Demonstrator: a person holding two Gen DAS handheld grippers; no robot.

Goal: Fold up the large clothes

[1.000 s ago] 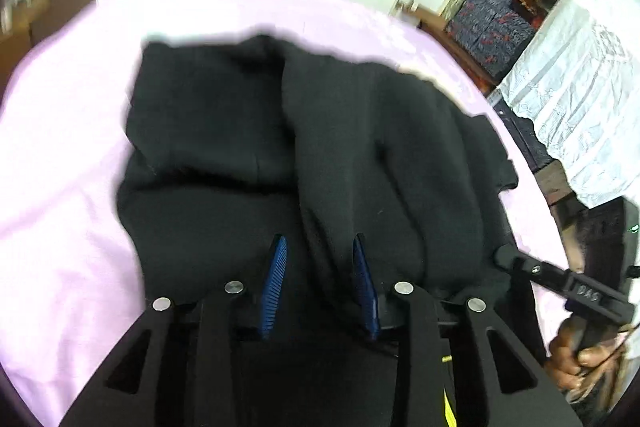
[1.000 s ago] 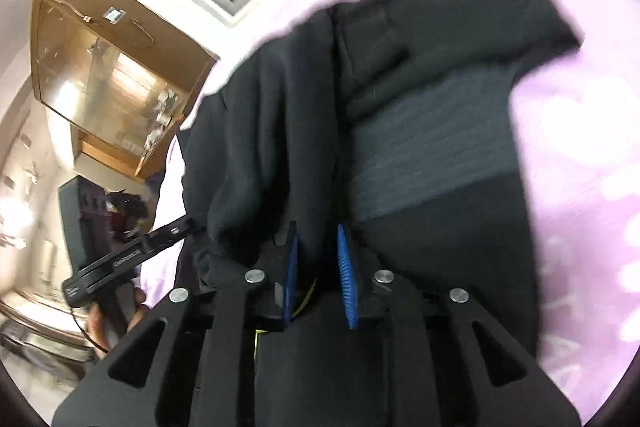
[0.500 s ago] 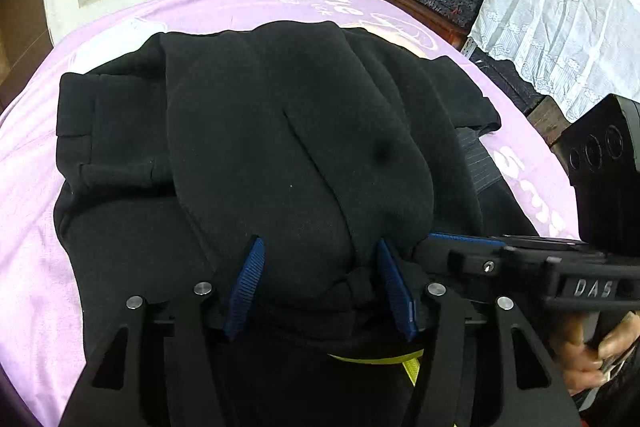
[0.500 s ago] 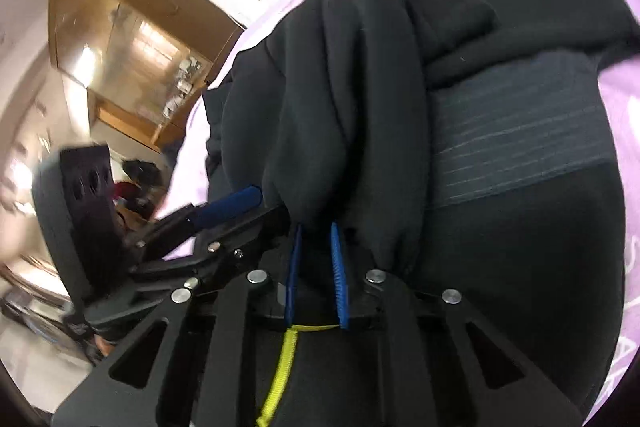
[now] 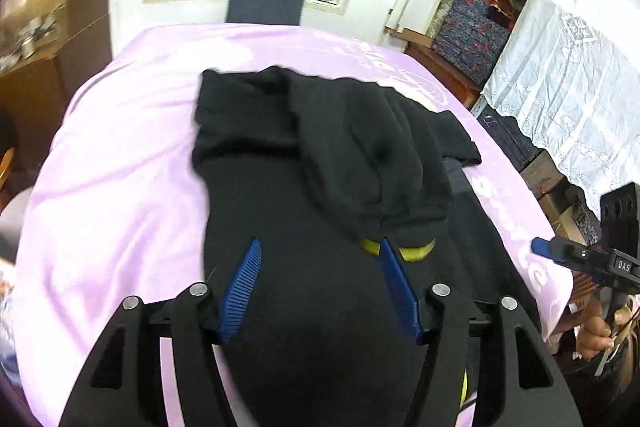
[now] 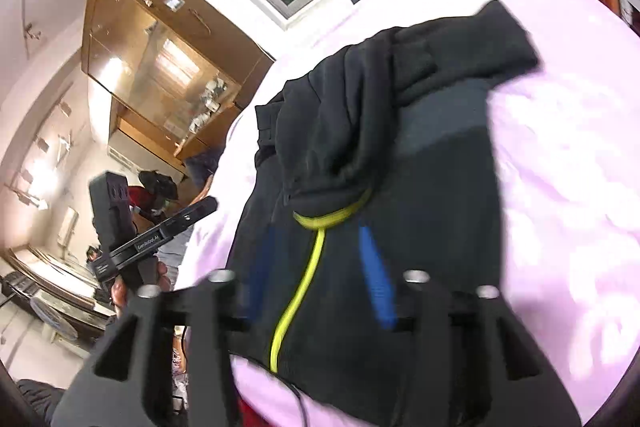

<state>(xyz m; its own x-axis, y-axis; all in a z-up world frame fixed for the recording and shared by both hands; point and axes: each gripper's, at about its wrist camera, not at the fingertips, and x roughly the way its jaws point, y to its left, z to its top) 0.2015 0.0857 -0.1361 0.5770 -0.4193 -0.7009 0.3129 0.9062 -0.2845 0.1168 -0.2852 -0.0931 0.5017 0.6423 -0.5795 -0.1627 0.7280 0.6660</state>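
Observation:
A black hooded jacket with a yellow-green zip line lies on a pink cloth-covered table; its hood part is folded back over the body. My left gripper is open and empty just above the jacket's near part. My right gripper is open and empty over the zip; it also shows at the right edge of the left wrist view. The left gripper shows at the left in the right wrist view. A grey ribbed band shows on the jacket.
A dark blue chair back stands at the table's far edge under a window. Stacked boxes and a white lace cloth are at the right. A wooden glass cabinet stands to the left.
Both grippers have let go of the folded black cloth, opened wide and pulled back. The folded part now rests on the jacket's body.

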